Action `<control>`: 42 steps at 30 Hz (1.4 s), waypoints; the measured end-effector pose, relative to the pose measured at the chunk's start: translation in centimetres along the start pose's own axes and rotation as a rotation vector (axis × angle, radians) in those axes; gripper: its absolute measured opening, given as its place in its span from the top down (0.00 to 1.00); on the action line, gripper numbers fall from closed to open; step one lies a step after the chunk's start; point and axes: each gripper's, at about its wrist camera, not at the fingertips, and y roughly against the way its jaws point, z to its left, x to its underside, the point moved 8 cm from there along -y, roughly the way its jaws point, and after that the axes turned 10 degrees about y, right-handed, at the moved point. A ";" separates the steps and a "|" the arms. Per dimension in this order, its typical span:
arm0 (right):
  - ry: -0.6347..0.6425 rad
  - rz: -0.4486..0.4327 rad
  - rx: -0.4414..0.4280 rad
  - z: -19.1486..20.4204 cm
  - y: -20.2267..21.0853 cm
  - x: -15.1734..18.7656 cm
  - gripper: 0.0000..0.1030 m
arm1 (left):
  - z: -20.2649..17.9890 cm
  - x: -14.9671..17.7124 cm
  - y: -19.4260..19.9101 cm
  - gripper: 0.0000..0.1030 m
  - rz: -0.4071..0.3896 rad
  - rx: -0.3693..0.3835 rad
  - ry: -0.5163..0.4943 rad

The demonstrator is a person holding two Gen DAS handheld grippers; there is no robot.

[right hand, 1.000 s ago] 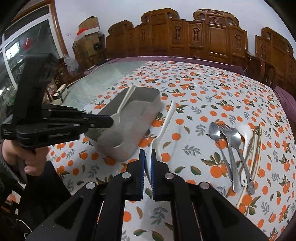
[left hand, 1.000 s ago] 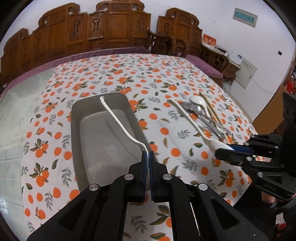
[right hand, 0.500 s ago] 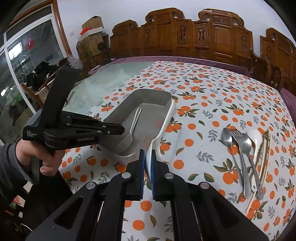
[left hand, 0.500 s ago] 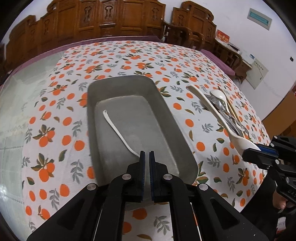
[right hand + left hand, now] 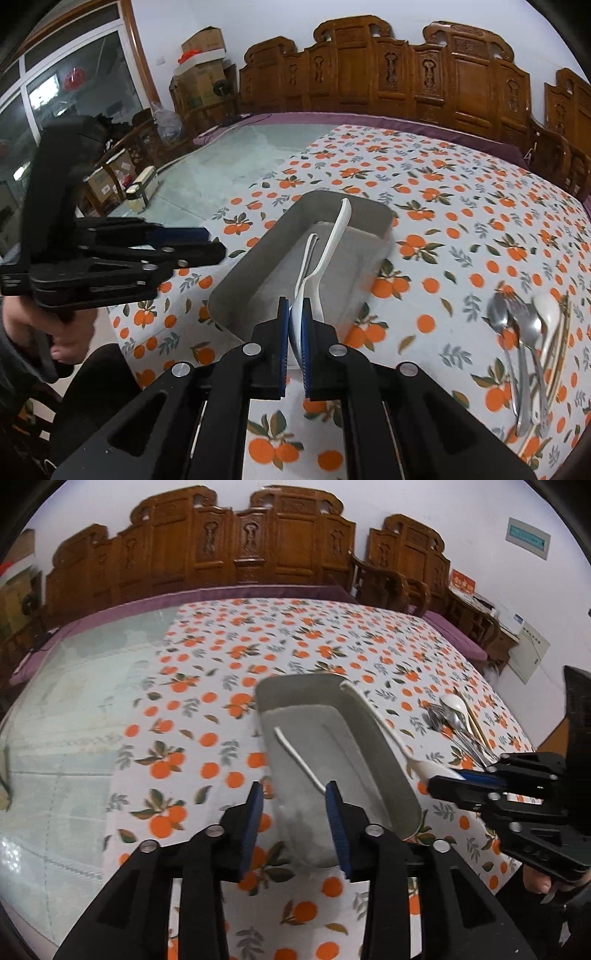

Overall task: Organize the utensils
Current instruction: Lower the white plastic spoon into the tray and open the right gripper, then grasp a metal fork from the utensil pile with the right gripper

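Grey metal tray (image 5: 334, 686): rectangular, set on a tablecloth (image 5: 207, 716) printed with oranges and leaves, near the table's front edge. Contents: one white plastic fork (image 5: 295, 758) lying flat on the tray floor, its handle pointing to the far end. Left gripper (image 5: 293, 797): positioned over the near end of the tray, blue-padded jaws opening, nothing between them; the fork's near end lies just beside the right pad, not pressed. Right gripper (image 5: 293, 325): jaws clamped tight on the bowl end of a white plastic spoon (image 5: 334, 240), whose long handle slants out above the tray toward its far rim. Loose utensils (image 5: 528, 339): a small heap on the cloth well to the right of the tray, comprising metal spoons, a metal fork, a white spoon and pale chopsticks. Surroundings: carved wooden chairs (image 5: 255, 542) along the far side of the table; a bare glass-topped section (image 5: 66, 701) to the left of the cloth.
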 end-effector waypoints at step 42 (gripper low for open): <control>-0.111 0.011 0.179 -12.6 10.0 9.9 0.79 | -7.4 0.6 1.4 0.23 -0.095 0.026 -0.020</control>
